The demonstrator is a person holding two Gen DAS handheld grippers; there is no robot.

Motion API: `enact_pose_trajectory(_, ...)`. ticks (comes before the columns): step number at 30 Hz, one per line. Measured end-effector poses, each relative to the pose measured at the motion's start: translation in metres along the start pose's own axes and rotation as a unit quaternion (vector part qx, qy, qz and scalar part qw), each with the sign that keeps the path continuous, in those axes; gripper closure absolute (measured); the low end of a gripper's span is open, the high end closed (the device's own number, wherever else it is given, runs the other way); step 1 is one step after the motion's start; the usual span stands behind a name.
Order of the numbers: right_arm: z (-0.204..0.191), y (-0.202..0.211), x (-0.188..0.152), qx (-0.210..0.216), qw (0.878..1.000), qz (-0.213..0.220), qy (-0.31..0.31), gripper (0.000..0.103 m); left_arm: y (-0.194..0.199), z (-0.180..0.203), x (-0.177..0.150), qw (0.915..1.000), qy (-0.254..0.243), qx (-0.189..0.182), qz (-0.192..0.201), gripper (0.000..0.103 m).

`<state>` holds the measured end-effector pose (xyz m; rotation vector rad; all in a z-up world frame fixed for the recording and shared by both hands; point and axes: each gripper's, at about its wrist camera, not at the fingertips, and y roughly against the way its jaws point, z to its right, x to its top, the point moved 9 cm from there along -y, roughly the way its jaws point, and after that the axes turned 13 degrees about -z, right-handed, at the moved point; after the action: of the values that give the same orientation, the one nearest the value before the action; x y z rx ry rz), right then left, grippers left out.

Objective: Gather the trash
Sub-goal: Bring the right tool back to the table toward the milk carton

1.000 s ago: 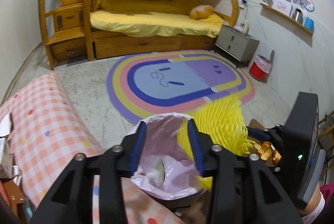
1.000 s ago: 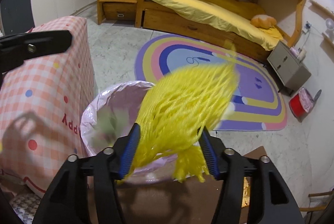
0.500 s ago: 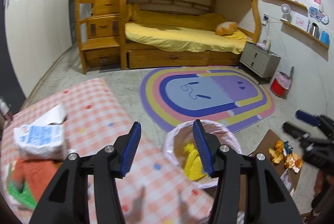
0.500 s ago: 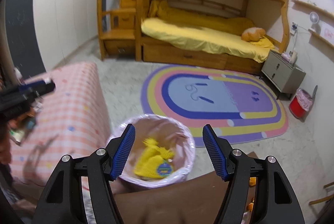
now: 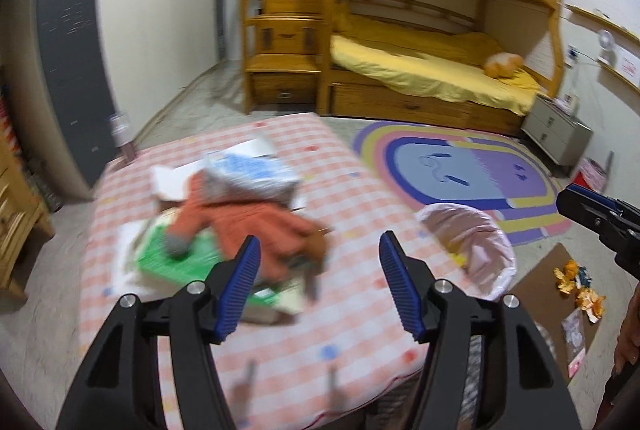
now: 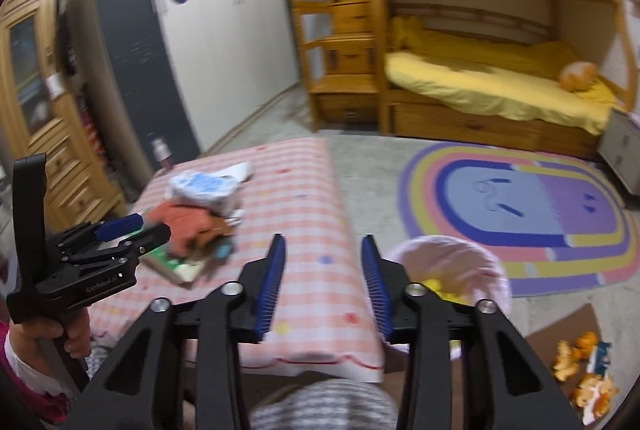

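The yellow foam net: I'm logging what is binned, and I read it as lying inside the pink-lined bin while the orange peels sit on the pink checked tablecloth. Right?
Not quite. The yellow foam net is inside the pink-lined bin, but the orange peels lie on the brown cardboard sheet on the floor, not on the pink checked tablecloth. The right wrist view shows this.

bin [image 6: 472, 262] mouth open, table [image 5: 352, 197] pile cluttered

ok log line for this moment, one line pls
left gripper: open, empty, opening | right gripper: open, empty, closing | yellow net: in bin | next: clutter on checked table
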<state>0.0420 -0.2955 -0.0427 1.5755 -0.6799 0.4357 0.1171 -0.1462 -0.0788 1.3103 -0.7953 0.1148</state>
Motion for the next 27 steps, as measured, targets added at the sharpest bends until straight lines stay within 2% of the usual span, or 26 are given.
enact_pose_trajectory(3, -0.026, -0.011, 0.004, 0.018, 1.0, -0.011, 0.024, 0.074, 0.008, -0.033, -0.01, 0.9995, 0.029, 0.016, -0.002, 0.039)
enact_pose_trajectory(5, -0.042, -0.018, 0.006, 0.029, 0.999, -0.016, 0.036, 0.074, 0.015, -0.056, -0.012, 0.9983, 0.048, 0.032, 0.005, 0.034)
enact_pose_trajectory(11, -0.084, -0.052, 0.024, 0.047, 0.996, -0.035, 0.071, 0.07, 0.021, -0.115, -0.018, 0.9926, 0.089, 0.082, 0.009, 0.025)
enact_pose_trajectory(17, -0.106, -0.091, 0.038, 0.053, 0.993, -0.052, 0.089, 0.067, 0.013, -0.162, -0.02, 0.9864, 0.125, 0.106, 0.001, 0.024)
enact_pose_trajectory(22, -0.114, -0.12, 0.051, 0.052, 0.992, -0.066, 0.099, 0.063, -0.002, -0.177, -0.015, 0.984, 0.136, 0.115, -0.008, 0.024)
enact_pose_trajectory(24, -0.117, -0.131, 0.057, 0.052, 0.991, -0.07, 0.101, 0.057, -0.009, -0.181, -0.01, 0.9837, 0.135, 0.119, -0.01, 0.024)
enact_pose_trajectory(27, -0.12, -0.153, 0.07, 0.05, 0.991, -0.076, 0.102, 0.057, -0.019, -0.185, 0.001, 0.983, 0.133, 0.125, -0.011, 0.024)
